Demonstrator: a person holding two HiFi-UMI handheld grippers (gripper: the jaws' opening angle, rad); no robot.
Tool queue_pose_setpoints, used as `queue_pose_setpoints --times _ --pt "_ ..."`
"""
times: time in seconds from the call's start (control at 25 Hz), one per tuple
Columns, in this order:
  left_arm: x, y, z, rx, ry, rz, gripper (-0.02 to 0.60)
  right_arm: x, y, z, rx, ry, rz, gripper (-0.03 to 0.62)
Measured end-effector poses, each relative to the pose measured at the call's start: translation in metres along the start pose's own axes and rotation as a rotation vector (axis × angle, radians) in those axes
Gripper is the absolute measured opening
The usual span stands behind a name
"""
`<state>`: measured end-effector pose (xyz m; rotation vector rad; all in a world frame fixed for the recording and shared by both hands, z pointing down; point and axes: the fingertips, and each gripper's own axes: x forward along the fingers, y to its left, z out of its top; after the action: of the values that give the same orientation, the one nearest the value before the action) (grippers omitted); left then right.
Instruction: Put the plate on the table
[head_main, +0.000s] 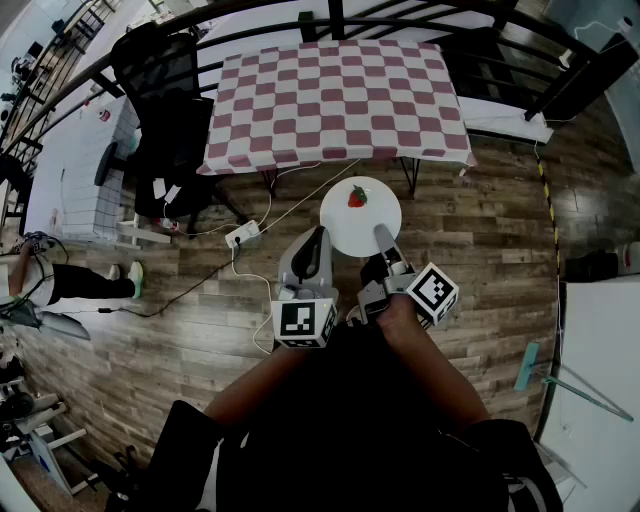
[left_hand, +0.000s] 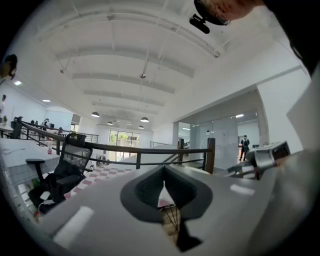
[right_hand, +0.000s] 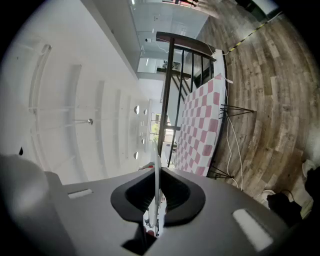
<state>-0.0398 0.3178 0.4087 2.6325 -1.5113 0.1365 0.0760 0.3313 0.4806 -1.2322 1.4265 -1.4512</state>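
We see a checkered table (head_main: 335, 95) on wood floor (head_main: 480, 250), black chair (head_main: 165, 110) beside it. Our right gripper (head_main: 381, 234) clamps the plate (head_main: 345, 222) carrying a strawberry (head_main: 357, 196); left gripper (head_main: 319, 238) closed, empty.

The near rim of the plate (head_main: 352, 228) is covered by the top jaw of the right gripper (head_main: 383, 240). The lower jaw is hidden under the plate. In the right gripper view only the thin edge of the plate (right_hand: 156, 170) is seen, so its top cannot be made out. The far side of the table (head_main: 340, 95) is crossed by the railing (head_main: 300, 18). In the left gripper view most of the table (left_hand: 102, 175) is hidden behind the left gripper (left_hand: 164, 172). A pair of legs (head_main: 85, 285) is cut off by the left edge of the head view. A far person (left_hand: 245, 146) is too small to be told.
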Motion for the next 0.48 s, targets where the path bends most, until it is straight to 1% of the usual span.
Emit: queue_pose_setpoints --times 0.08,0.16,0.32,0.48 --pt "0.002 0.003 -0.001 0.008 -0.007 0.015 0.009 -0.003 -0.008 0.003 -0.011 0.008 -0.049 0.017" --pt "0.002 0.004 -0.002 0.007 -0.011 0.023 0.009 -0.004 -0.013 0.005 -0.007 0.009 -0.064 0.017" --pt "0.000 0.003 -0.004 -0.005 -0.019 0.023 0.009 -0.008 -0.012 0.011 0.021 -0.025 -0.029 0.017" --pt "-0.005 0.014 -0.007 -0.020 -0.014 0.058 0.009 -0.018 -0.014 0.021 -0.010 -0.055 -0.037 0.017"
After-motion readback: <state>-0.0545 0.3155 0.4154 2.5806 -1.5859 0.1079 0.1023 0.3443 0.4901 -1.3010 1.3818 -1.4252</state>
